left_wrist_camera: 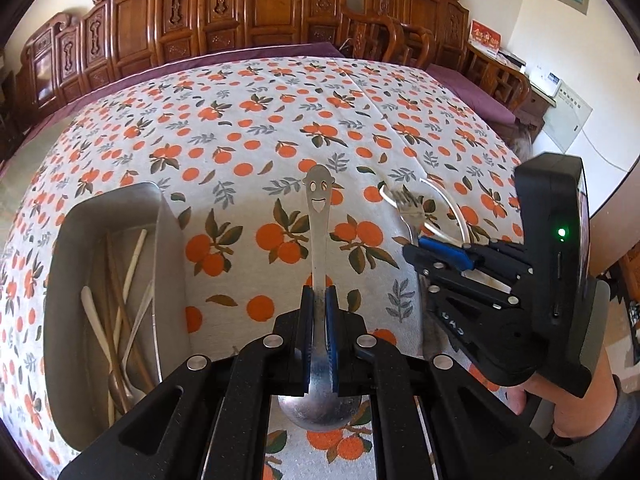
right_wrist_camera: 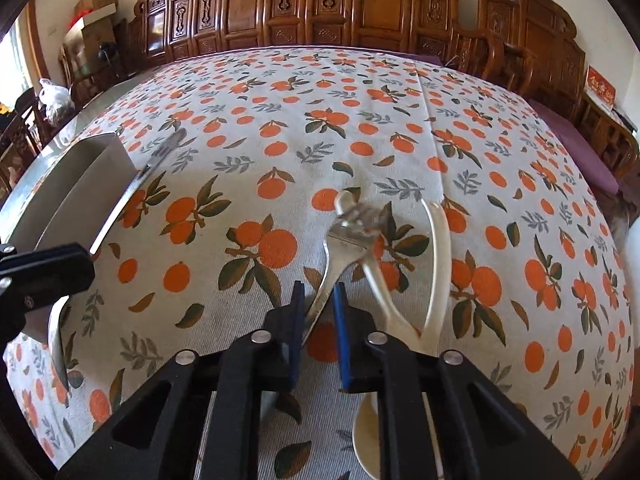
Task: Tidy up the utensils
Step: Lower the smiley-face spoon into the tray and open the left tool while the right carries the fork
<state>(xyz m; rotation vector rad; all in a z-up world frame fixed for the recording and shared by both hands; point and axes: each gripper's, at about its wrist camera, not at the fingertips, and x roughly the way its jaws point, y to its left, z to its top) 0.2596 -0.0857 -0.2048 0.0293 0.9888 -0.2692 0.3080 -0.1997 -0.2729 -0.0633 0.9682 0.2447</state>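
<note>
My left gripper (left_wrist_camera: 319,300) is shut on a steel spoon (left_wrist_camera: 319,216) with a smiley-face handle, held above the tablecloth just right of the metal tray (left_wrist_camera: 168,240). The tray holds several chopsticks and spoons (left_wrist_camera: 120,300). My right gripper (right_wrist_camera: 319,294) has its jaws around the handle of a steel fork (right_wrist_camera: 344,236) lying on the cloth, with a small gap left. Two white spoons (right_wrist_camera: 438,248) lie just right of the fork. The right gripper also shows in the left wrist view (left_wrist_camera: 448,252), beside the fork (left_wrist_camera: 410,204).
An orange-print tablecloth (right_wrist_camera: 280,128) covers the table. The tray's corner (right_wrist_camera: 92,168) and the left gripper's finger (right_wrist_camera: 44,268) show at the left of the right wrist view. Carved wooden chairs (right_wrist_camera: 320,4) line the far edge.
</note>
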